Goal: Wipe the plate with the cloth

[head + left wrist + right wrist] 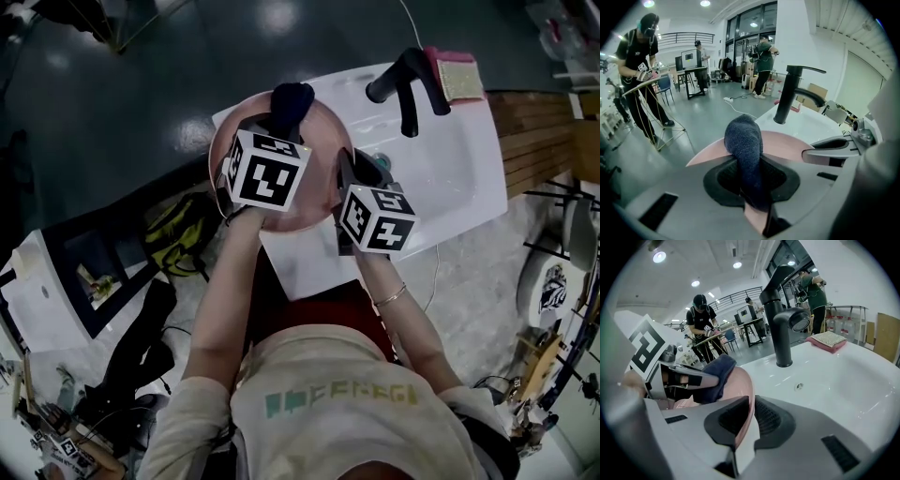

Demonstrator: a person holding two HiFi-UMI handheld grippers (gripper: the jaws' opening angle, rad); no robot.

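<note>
No readable text or numbers

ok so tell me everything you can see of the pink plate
Round, pale pink plate, smooth and glossy-looking, held over the edge of the white sink near the black tap. The right gripper clamps its rim between its fingers; the left gripper presses a dark blue cloth against it.

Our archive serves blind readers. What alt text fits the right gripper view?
The right tool grips the rim of a round pink plate, while the left tool holds a dark blue cloth against it. Behind stand a black faucet and a white sink basin.
</note>
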